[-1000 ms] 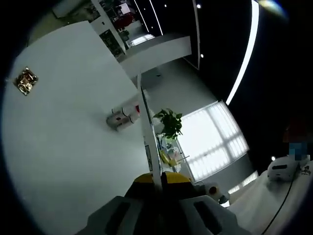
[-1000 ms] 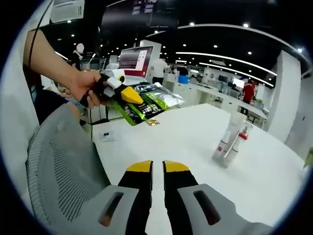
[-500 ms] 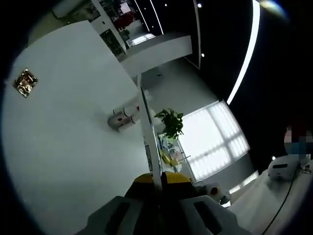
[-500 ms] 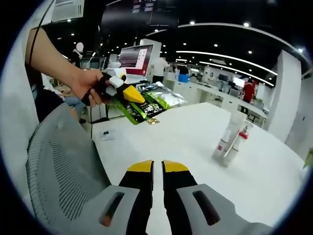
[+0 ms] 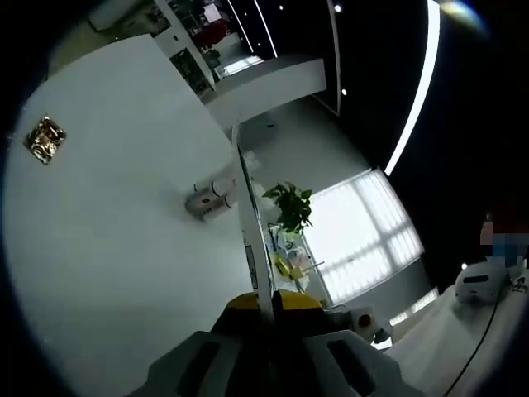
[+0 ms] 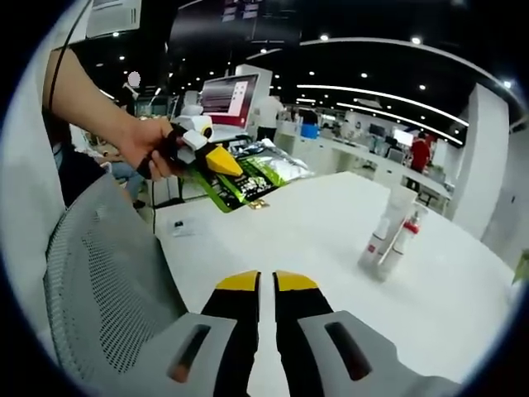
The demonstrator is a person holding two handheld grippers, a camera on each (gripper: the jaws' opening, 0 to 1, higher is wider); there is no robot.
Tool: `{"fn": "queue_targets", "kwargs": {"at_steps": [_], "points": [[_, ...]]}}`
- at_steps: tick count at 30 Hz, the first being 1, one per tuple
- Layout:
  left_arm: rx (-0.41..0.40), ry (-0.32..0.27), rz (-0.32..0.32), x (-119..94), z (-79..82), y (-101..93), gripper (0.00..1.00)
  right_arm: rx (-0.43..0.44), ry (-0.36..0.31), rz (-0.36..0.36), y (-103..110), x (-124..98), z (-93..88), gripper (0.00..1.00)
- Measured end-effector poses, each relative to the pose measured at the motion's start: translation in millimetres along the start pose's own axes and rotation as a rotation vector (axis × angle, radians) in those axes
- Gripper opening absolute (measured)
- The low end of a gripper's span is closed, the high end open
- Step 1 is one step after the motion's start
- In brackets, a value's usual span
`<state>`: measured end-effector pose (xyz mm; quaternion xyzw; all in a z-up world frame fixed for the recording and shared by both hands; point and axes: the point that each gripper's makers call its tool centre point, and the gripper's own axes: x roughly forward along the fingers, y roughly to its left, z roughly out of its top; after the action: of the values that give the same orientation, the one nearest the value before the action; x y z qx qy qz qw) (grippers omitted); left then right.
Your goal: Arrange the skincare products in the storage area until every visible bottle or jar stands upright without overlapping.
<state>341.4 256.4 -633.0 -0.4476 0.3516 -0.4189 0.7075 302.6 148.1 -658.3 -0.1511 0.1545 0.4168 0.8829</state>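
We see the left tongs (image 6: pixel 216 161) pinching a flat green packet (image 6: pixel 240 184) above the worktop's (image 6: pixel 322 240) far-left corner. The right tongs (image 6: pixel 266 283) are pressed together, gripping nothing. Two white bottles (image 6: pixel 390 233) stand touching near the worktop's right edge.

A white table (image 6: pixel 331 240) carries two skincare bottles (image 6: pixel 390 231) standing close together toward 3 o'clock in the right gripper view. A small dark item (image 6: pixel 181 226) lies near the table's edge at about 9 o'clock. In the left gripper view, a gold foil scrap (image 5: pixel 43 139) rests on the tabletop at 10 o'clock, well apart from the bottles.
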Motion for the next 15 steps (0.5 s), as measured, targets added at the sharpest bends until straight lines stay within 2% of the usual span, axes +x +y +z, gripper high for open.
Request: {"fn": "queue_targets", "kwargs": {"at_steps": [15], "points": [[-0.003,-0.001,0.043,1,7.6,12.4,0.02,-0.008,0.001,-0.008,-1,-1,0.0,0.03]]}}
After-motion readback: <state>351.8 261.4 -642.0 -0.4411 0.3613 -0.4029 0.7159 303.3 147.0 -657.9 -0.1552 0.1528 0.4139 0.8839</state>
